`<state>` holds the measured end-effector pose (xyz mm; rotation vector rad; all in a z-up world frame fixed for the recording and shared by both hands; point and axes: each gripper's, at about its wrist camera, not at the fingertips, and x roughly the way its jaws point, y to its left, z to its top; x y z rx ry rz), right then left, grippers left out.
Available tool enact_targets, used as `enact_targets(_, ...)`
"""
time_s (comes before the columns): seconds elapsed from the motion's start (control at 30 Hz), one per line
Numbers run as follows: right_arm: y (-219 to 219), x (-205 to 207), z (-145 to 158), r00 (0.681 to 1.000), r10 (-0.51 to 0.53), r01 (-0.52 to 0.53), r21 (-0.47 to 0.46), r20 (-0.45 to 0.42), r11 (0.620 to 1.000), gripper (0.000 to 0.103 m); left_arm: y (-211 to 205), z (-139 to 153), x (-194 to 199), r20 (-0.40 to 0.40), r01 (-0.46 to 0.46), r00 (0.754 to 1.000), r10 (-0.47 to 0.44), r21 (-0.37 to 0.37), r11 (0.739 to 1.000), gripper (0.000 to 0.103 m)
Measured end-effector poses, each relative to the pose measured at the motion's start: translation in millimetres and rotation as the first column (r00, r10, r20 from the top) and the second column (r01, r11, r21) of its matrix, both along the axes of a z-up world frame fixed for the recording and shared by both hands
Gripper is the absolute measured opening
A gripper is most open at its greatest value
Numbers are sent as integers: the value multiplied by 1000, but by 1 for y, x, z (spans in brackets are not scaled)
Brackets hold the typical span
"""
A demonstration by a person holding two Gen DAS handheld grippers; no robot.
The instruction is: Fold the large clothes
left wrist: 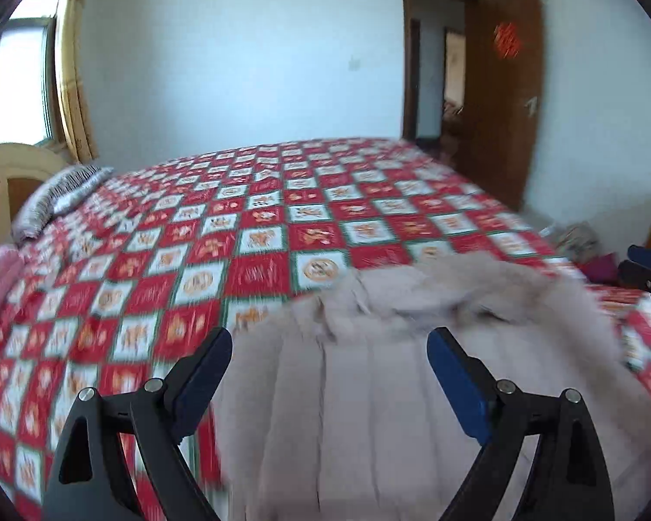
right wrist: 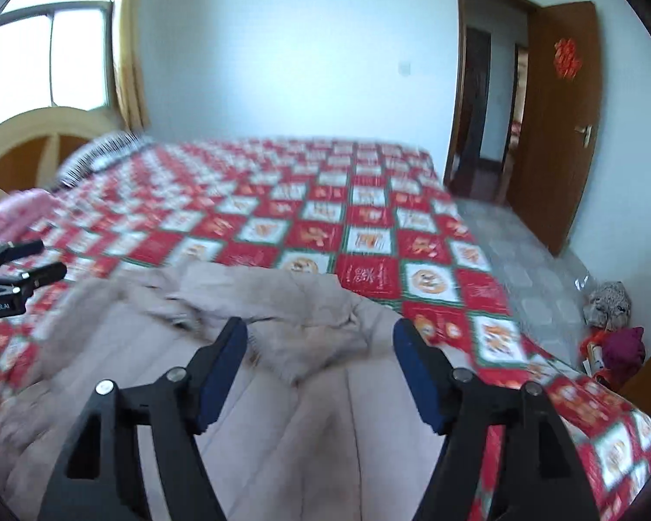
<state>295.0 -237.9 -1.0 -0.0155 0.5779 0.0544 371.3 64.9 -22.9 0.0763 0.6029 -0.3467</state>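
We counted one garment, a pale beige padded coat with a fur-trimmed hood, lying on the near part of the one bed. The red-and-white checked bedspread covered the whole bed, and its far stretch beyond the coat lay bare. We held two grippers. The left gripper hung above the coat with its jaws spread wide and nothing between them. The right gripper was likewise released, its pads apart over the hood and not pressing on it. At the head of the bed we saw one striped pillow and one pink bundle, both well apart from the coat. One wooden door stood open beyond the bed's foot edge, with grey floor running along that side. Both views were blurred.
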Motion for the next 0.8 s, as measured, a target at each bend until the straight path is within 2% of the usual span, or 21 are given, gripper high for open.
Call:
enact_targets(0.07,-6,-57,16,1000,-9,8,22,18,1000,72,29,2,-50,-16,13,1000,-14,-66,998,92)
enact_targets(0.13,-8,-102,24,1000,-16,15,25,24,1000,75,49,-4,-90,-16,0,1000,-1,-88,996,92)
enact_targets(0.3,-16,-201,33,998,-52,54,-34,44,998,75,70,-34,-172,-25,-52,998,51,-9,999,92)
enact_targets(0.4,-32,-245,37,995,-97,98,-30,40,995,75,77,-49,-205,-42,-57,998,57,1,998,92)
enact_targets(0.6,-61,-316,37,982,-186,186,12,-1,982,75,83,-84,-249,-115,-64,992,56,-66,996,92)
enact_targets(0.73,-59,-350,27,987,-159,159,59,-15,985,75,81,-100,-268,-148,-41,989,28,-88,995,92)
enact_targets(0.8,-52,-354,17,992,-121,123,67,-24,990,75,78,-107,-274,-160,-34,987,21,-80,996,92)
